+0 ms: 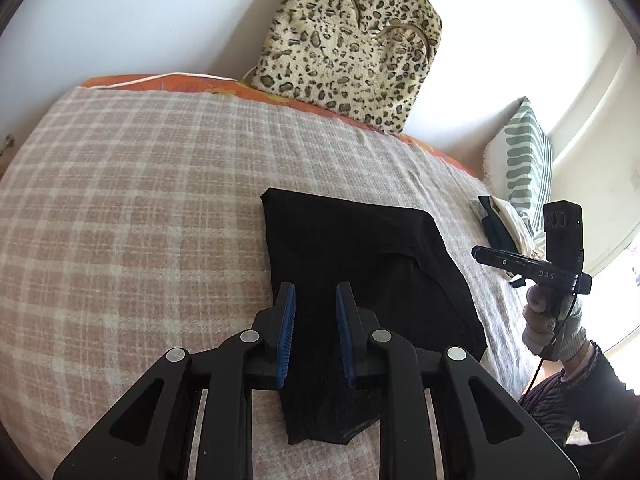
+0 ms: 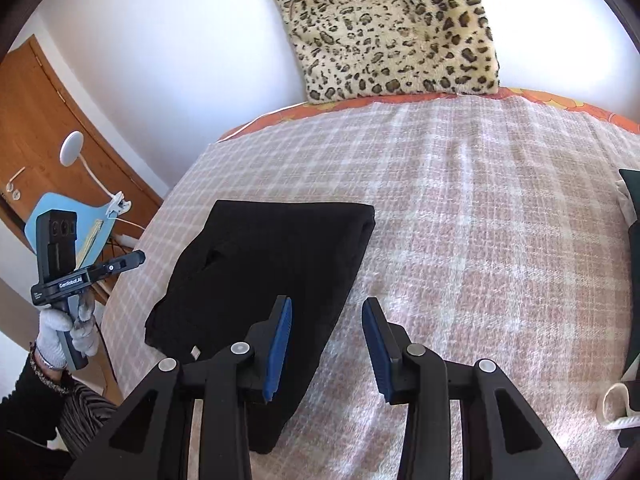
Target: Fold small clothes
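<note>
Garment (image 1: 360, 264) lies on blanket (image 1: 140, 200), cushion (image 1: 352, 44) behind.

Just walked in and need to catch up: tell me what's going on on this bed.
A person with a handheld gripper in each gloved hand is folding small clothes. A black garment lies folded on the checked blanket. The left gripper and right gripper both hover over its near edge, jaws open, gripping nothing. More clothes sit by the striped pillow; a leopard-print cushion leans against the wall.

Home bedroom: checked blanket (image 2: 480, 208) over bed, leopard-print cushion (image 2: 392, 28), wooden door (image 2: 44, 128).
</note>
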`<state>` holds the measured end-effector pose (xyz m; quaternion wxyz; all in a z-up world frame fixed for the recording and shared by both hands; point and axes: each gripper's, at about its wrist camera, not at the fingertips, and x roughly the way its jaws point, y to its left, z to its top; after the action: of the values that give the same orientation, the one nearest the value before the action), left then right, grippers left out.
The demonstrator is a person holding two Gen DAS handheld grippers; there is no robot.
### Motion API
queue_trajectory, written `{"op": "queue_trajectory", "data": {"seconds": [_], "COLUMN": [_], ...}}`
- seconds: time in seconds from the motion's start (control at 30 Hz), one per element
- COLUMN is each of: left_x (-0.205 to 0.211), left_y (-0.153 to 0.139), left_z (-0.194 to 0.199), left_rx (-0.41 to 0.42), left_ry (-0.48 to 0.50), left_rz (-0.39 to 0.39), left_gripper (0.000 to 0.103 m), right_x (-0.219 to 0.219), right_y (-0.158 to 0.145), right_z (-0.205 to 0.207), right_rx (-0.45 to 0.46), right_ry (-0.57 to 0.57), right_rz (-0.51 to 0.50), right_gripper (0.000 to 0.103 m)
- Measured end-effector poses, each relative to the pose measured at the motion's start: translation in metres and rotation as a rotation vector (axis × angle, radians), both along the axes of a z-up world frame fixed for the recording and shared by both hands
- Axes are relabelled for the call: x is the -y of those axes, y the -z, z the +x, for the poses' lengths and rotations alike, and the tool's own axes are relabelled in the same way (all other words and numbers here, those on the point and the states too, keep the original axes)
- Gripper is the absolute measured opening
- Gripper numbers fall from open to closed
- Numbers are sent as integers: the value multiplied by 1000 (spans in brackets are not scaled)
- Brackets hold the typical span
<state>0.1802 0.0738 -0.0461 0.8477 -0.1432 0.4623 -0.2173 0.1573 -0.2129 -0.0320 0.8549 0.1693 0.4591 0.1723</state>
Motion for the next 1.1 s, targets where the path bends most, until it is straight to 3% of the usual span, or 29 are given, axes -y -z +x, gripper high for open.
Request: {"op": "queue_trajectory", "data": {"seconds": [0.1,0.17,0.27,0.37,0.53,0.63,0.73,0.8,0.9,0.97,1.03,1.1], "left_x": [3,1,-1,2,11,13,13,15,25,25,21,19], "left_y": [12,20,29,38,52,58,58,57,56,52,46,35], "left_z": [22,36,50,65,80,84,84,84,82,80,77,71], "left_rx": [-42,-79,-111,-142,-169,-163,-136,-116,-72,-56,-44,-20], "left_ry": [-37,-74,-122,-145,-168,-171,-187,-197,-173,-186,-196,-201], "left_rz": [-33,-63,-125,-153,-117,-111,-85,-19,98,151,150,101], "left_gripper": [20,30,36,41,41,40,35,28,27,27,27,27], "right_x": [9,11,15,12,8,9,9,7,-1,3,7,11], "right_y": [7,12,22,30,43,47,46,45,47,48,44,38], "right_z": [27,40,58,72,86,89,91,92,99,100,98,95], "right_rx": [-28,-37,-68,-85,-107,-110,-96,-79,-76,-77,-66,-52], "right_ry": [51,84,117,129,134,125,118,113,116,127,136,131], "right_rz": [55,75,136,119,121,143,149,148,-17,1,-4,39], "right_gripper": [40,40,40,40,38,31,19,6,2,2,3,9]}}
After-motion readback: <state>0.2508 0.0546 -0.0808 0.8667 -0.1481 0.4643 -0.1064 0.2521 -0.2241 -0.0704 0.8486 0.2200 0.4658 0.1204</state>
